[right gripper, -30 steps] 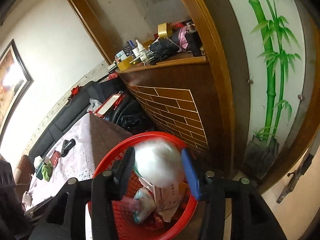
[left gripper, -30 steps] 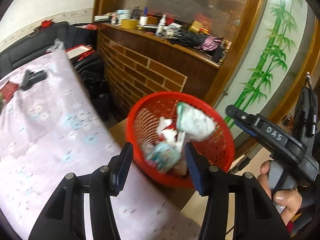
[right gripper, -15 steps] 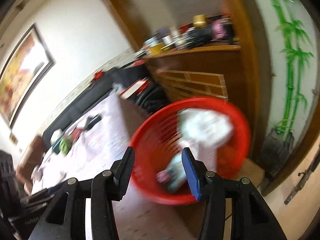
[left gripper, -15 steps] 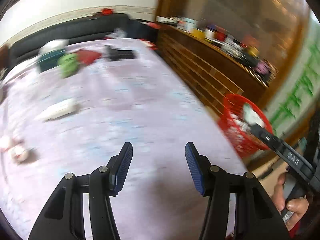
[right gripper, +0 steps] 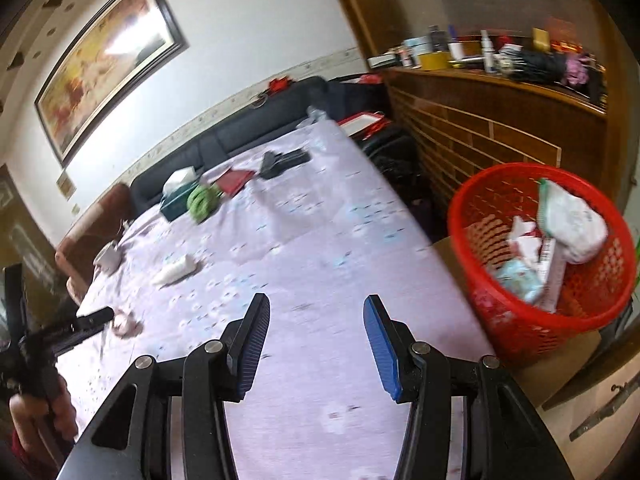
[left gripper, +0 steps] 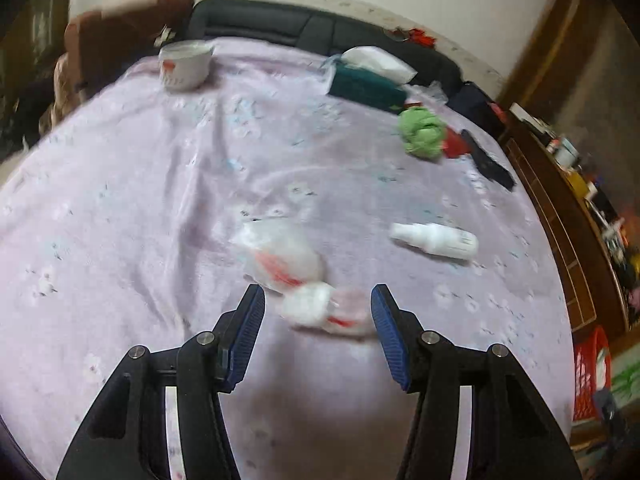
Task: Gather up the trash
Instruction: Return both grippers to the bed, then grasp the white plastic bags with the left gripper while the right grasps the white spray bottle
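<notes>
Left gripper tilts down over the lilac tablecloth, jaws apart, crumpled wrapper lying loose between them. Right gripper angles downward, parted, empty. Red basket sits right, holding trash.

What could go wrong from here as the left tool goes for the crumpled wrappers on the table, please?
1. The left tool frames only the nearer crumpled wrapper; the clear bag touching it might be dragged or left behind.
2. The loose purple tablecloth is wrinkled and could get pinched.
3. The white spray bottle lies on its side and may roll.
</notes>
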